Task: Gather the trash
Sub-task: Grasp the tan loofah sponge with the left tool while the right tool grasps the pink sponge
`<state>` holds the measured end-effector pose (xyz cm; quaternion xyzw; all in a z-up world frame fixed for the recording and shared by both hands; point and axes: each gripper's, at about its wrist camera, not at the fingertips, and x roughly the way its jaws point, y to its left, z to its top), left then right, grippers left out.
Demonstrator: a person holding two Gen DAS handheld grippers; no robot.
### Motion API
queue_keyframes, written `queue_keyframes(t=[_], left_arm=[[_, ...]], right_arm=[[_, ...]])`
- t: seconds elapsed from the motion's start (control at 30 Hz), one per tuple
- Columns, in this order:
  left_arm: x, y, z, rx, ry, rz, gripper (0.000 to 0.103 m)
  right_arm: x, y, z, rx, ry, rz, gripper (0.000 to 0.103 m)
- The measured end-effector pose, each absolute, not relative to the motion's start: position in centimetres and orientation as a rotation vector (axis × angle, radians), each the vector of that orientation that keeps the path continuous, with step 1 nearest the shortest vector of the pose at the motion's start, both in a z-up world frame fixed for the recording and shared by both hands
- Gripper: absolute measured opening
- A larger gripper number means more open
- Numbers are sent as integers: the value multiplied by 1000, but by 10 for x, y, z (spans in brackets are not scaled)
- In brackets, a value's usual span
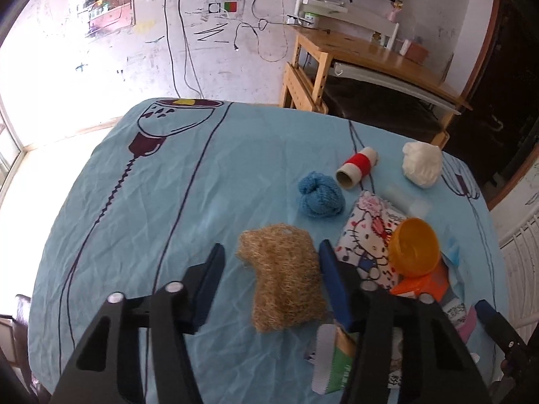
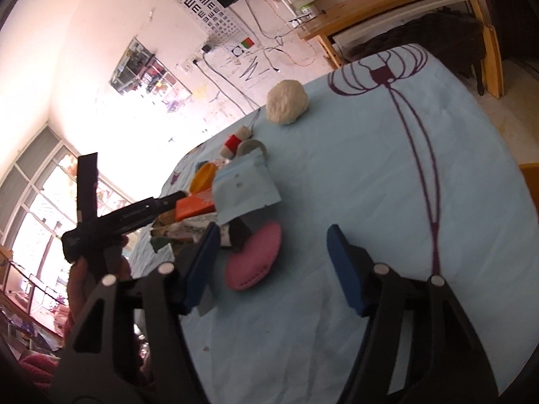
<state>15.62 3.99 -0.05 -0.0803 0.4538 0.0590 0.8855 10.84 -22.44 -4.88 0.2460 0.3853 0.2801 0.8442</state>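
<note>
In the left wrist view my left gripper [image 1: 273, 269] is open, its blue pads on either side of a tan fibrous scrub pad [image 1: 283, 276] lying on the light blue tablecloth [image 1: 151, 202]. To the right lies a pile: a Hello Kitty pack [image 1: 367, 235], an orange cup [image 1: 416, 247], an orange carton [image 1: 424, 284] and a green-and-white packet [image 1: 331, 367]. In the right wrist view my right gripper [image 2: 273, 262] is open above the cloth, beside a pink oval pad [image 2: 254, 259] and a pale blue pouch [image 2: 242, 188]. The left gripper [image 2: 101, 222] shows at its left.
A blue yarn ball [image 1: 320, 195], a red-wrapped cardboard tube [image 1: 357, 166] and a white crumpled wad [image 1: 422, 163] lie farther back on the table. A wooden desk [image 1: 370, 57] stands behind. The wad also shows in the right wrist view [image 2: 286, 106].
</note>
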Motion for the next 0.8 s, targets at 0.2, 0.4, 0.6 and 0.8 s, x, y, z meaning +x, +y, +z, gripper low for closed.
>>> queue_keyframes(t=[0.2, 0.4, 0.6, 0.8], left_arm=[[149, 37, 0, -190, 914, 101, 37], [143, 51, 1, -262, 897, 97, 37], [136, 60, 11, -278, 856, 120, 37], [128, 68, 27, -294, 811, 122, 37]], right_arm=[[104, -208, -49, 455, 819, 607, 31], [96, -200, -42, 365, 775, 569, 6], [84, -194, -25, 257, 677, 488, 5], [74, -203, -9, 162, 579, 365, 5]])
